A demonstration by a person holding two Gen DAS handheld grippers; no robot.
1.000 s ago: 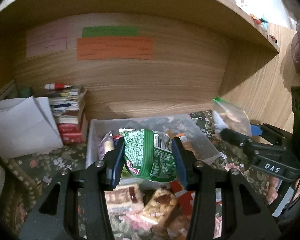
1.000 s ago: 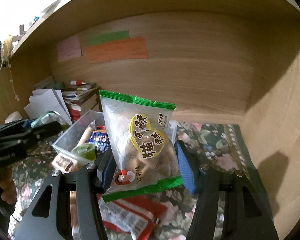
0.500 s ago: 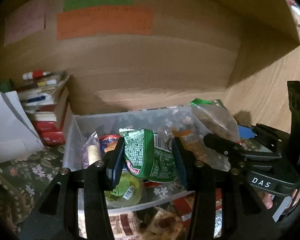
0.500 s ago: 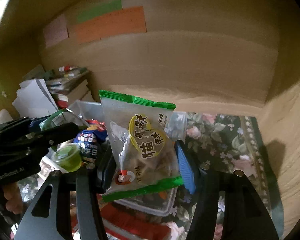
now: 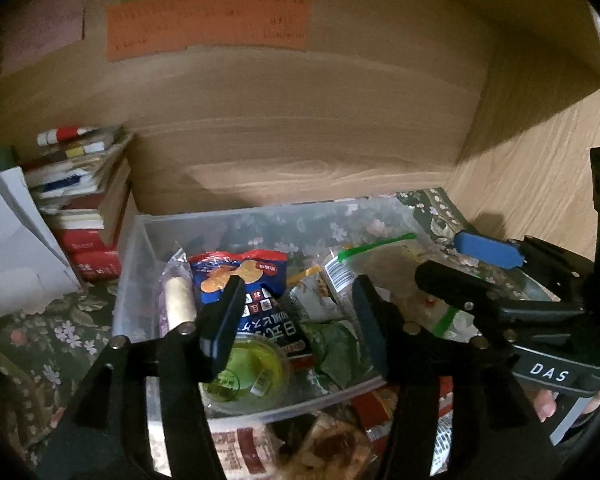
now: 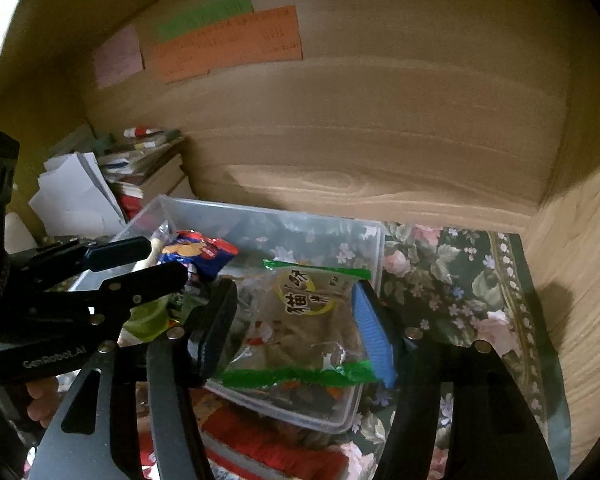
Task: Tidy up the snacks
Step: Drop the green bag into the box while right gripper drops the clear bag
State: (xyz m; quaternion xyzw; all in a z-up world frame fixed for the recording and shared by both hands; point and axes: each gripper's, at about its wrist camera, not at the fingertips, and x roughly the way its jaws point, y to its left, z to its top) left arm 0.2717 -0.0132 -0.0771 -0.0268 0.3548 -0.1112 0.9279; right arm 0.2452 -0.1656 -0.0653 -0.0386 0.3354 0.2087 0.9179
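Observation:
A clear plastic bin (image 5: 140, 264) (image 6: 328, 236) on the floral cloth holds several snacks. My left gripper (image 5: 296, 312) is open above the bin; the green packet (image 5: 336, 348) lies in the bin between its fingers, beside a blue cracker bag (image 5: 240, 276) and a green jelly cup (image 5: 248, 372). My right gripper (image 6: 296, 328) is open over the bin's right end; the clear green-edged snack bag (image 6: 300, 320) lies in the bin between its fingers. Each gripper shows in the other's view, the right (image 5: 480, 268) and the left (image 6: 140, 264).
More snack packs (image 5: 300, 448) (image 6: 260, 448) lie on the cloth in front of the bin. A stack of books (image 5: 88, 208) and white papers (image 5: 16, 248) stand left. The wooden back wall carries coloured notes (image 5: 208, 24); a wooden side wall (image 6: 580, 260) is right.
Both grippers moved forward over the bin and opened. The green packet dropped from the left gripper and the clear bag from the right one into the bin.

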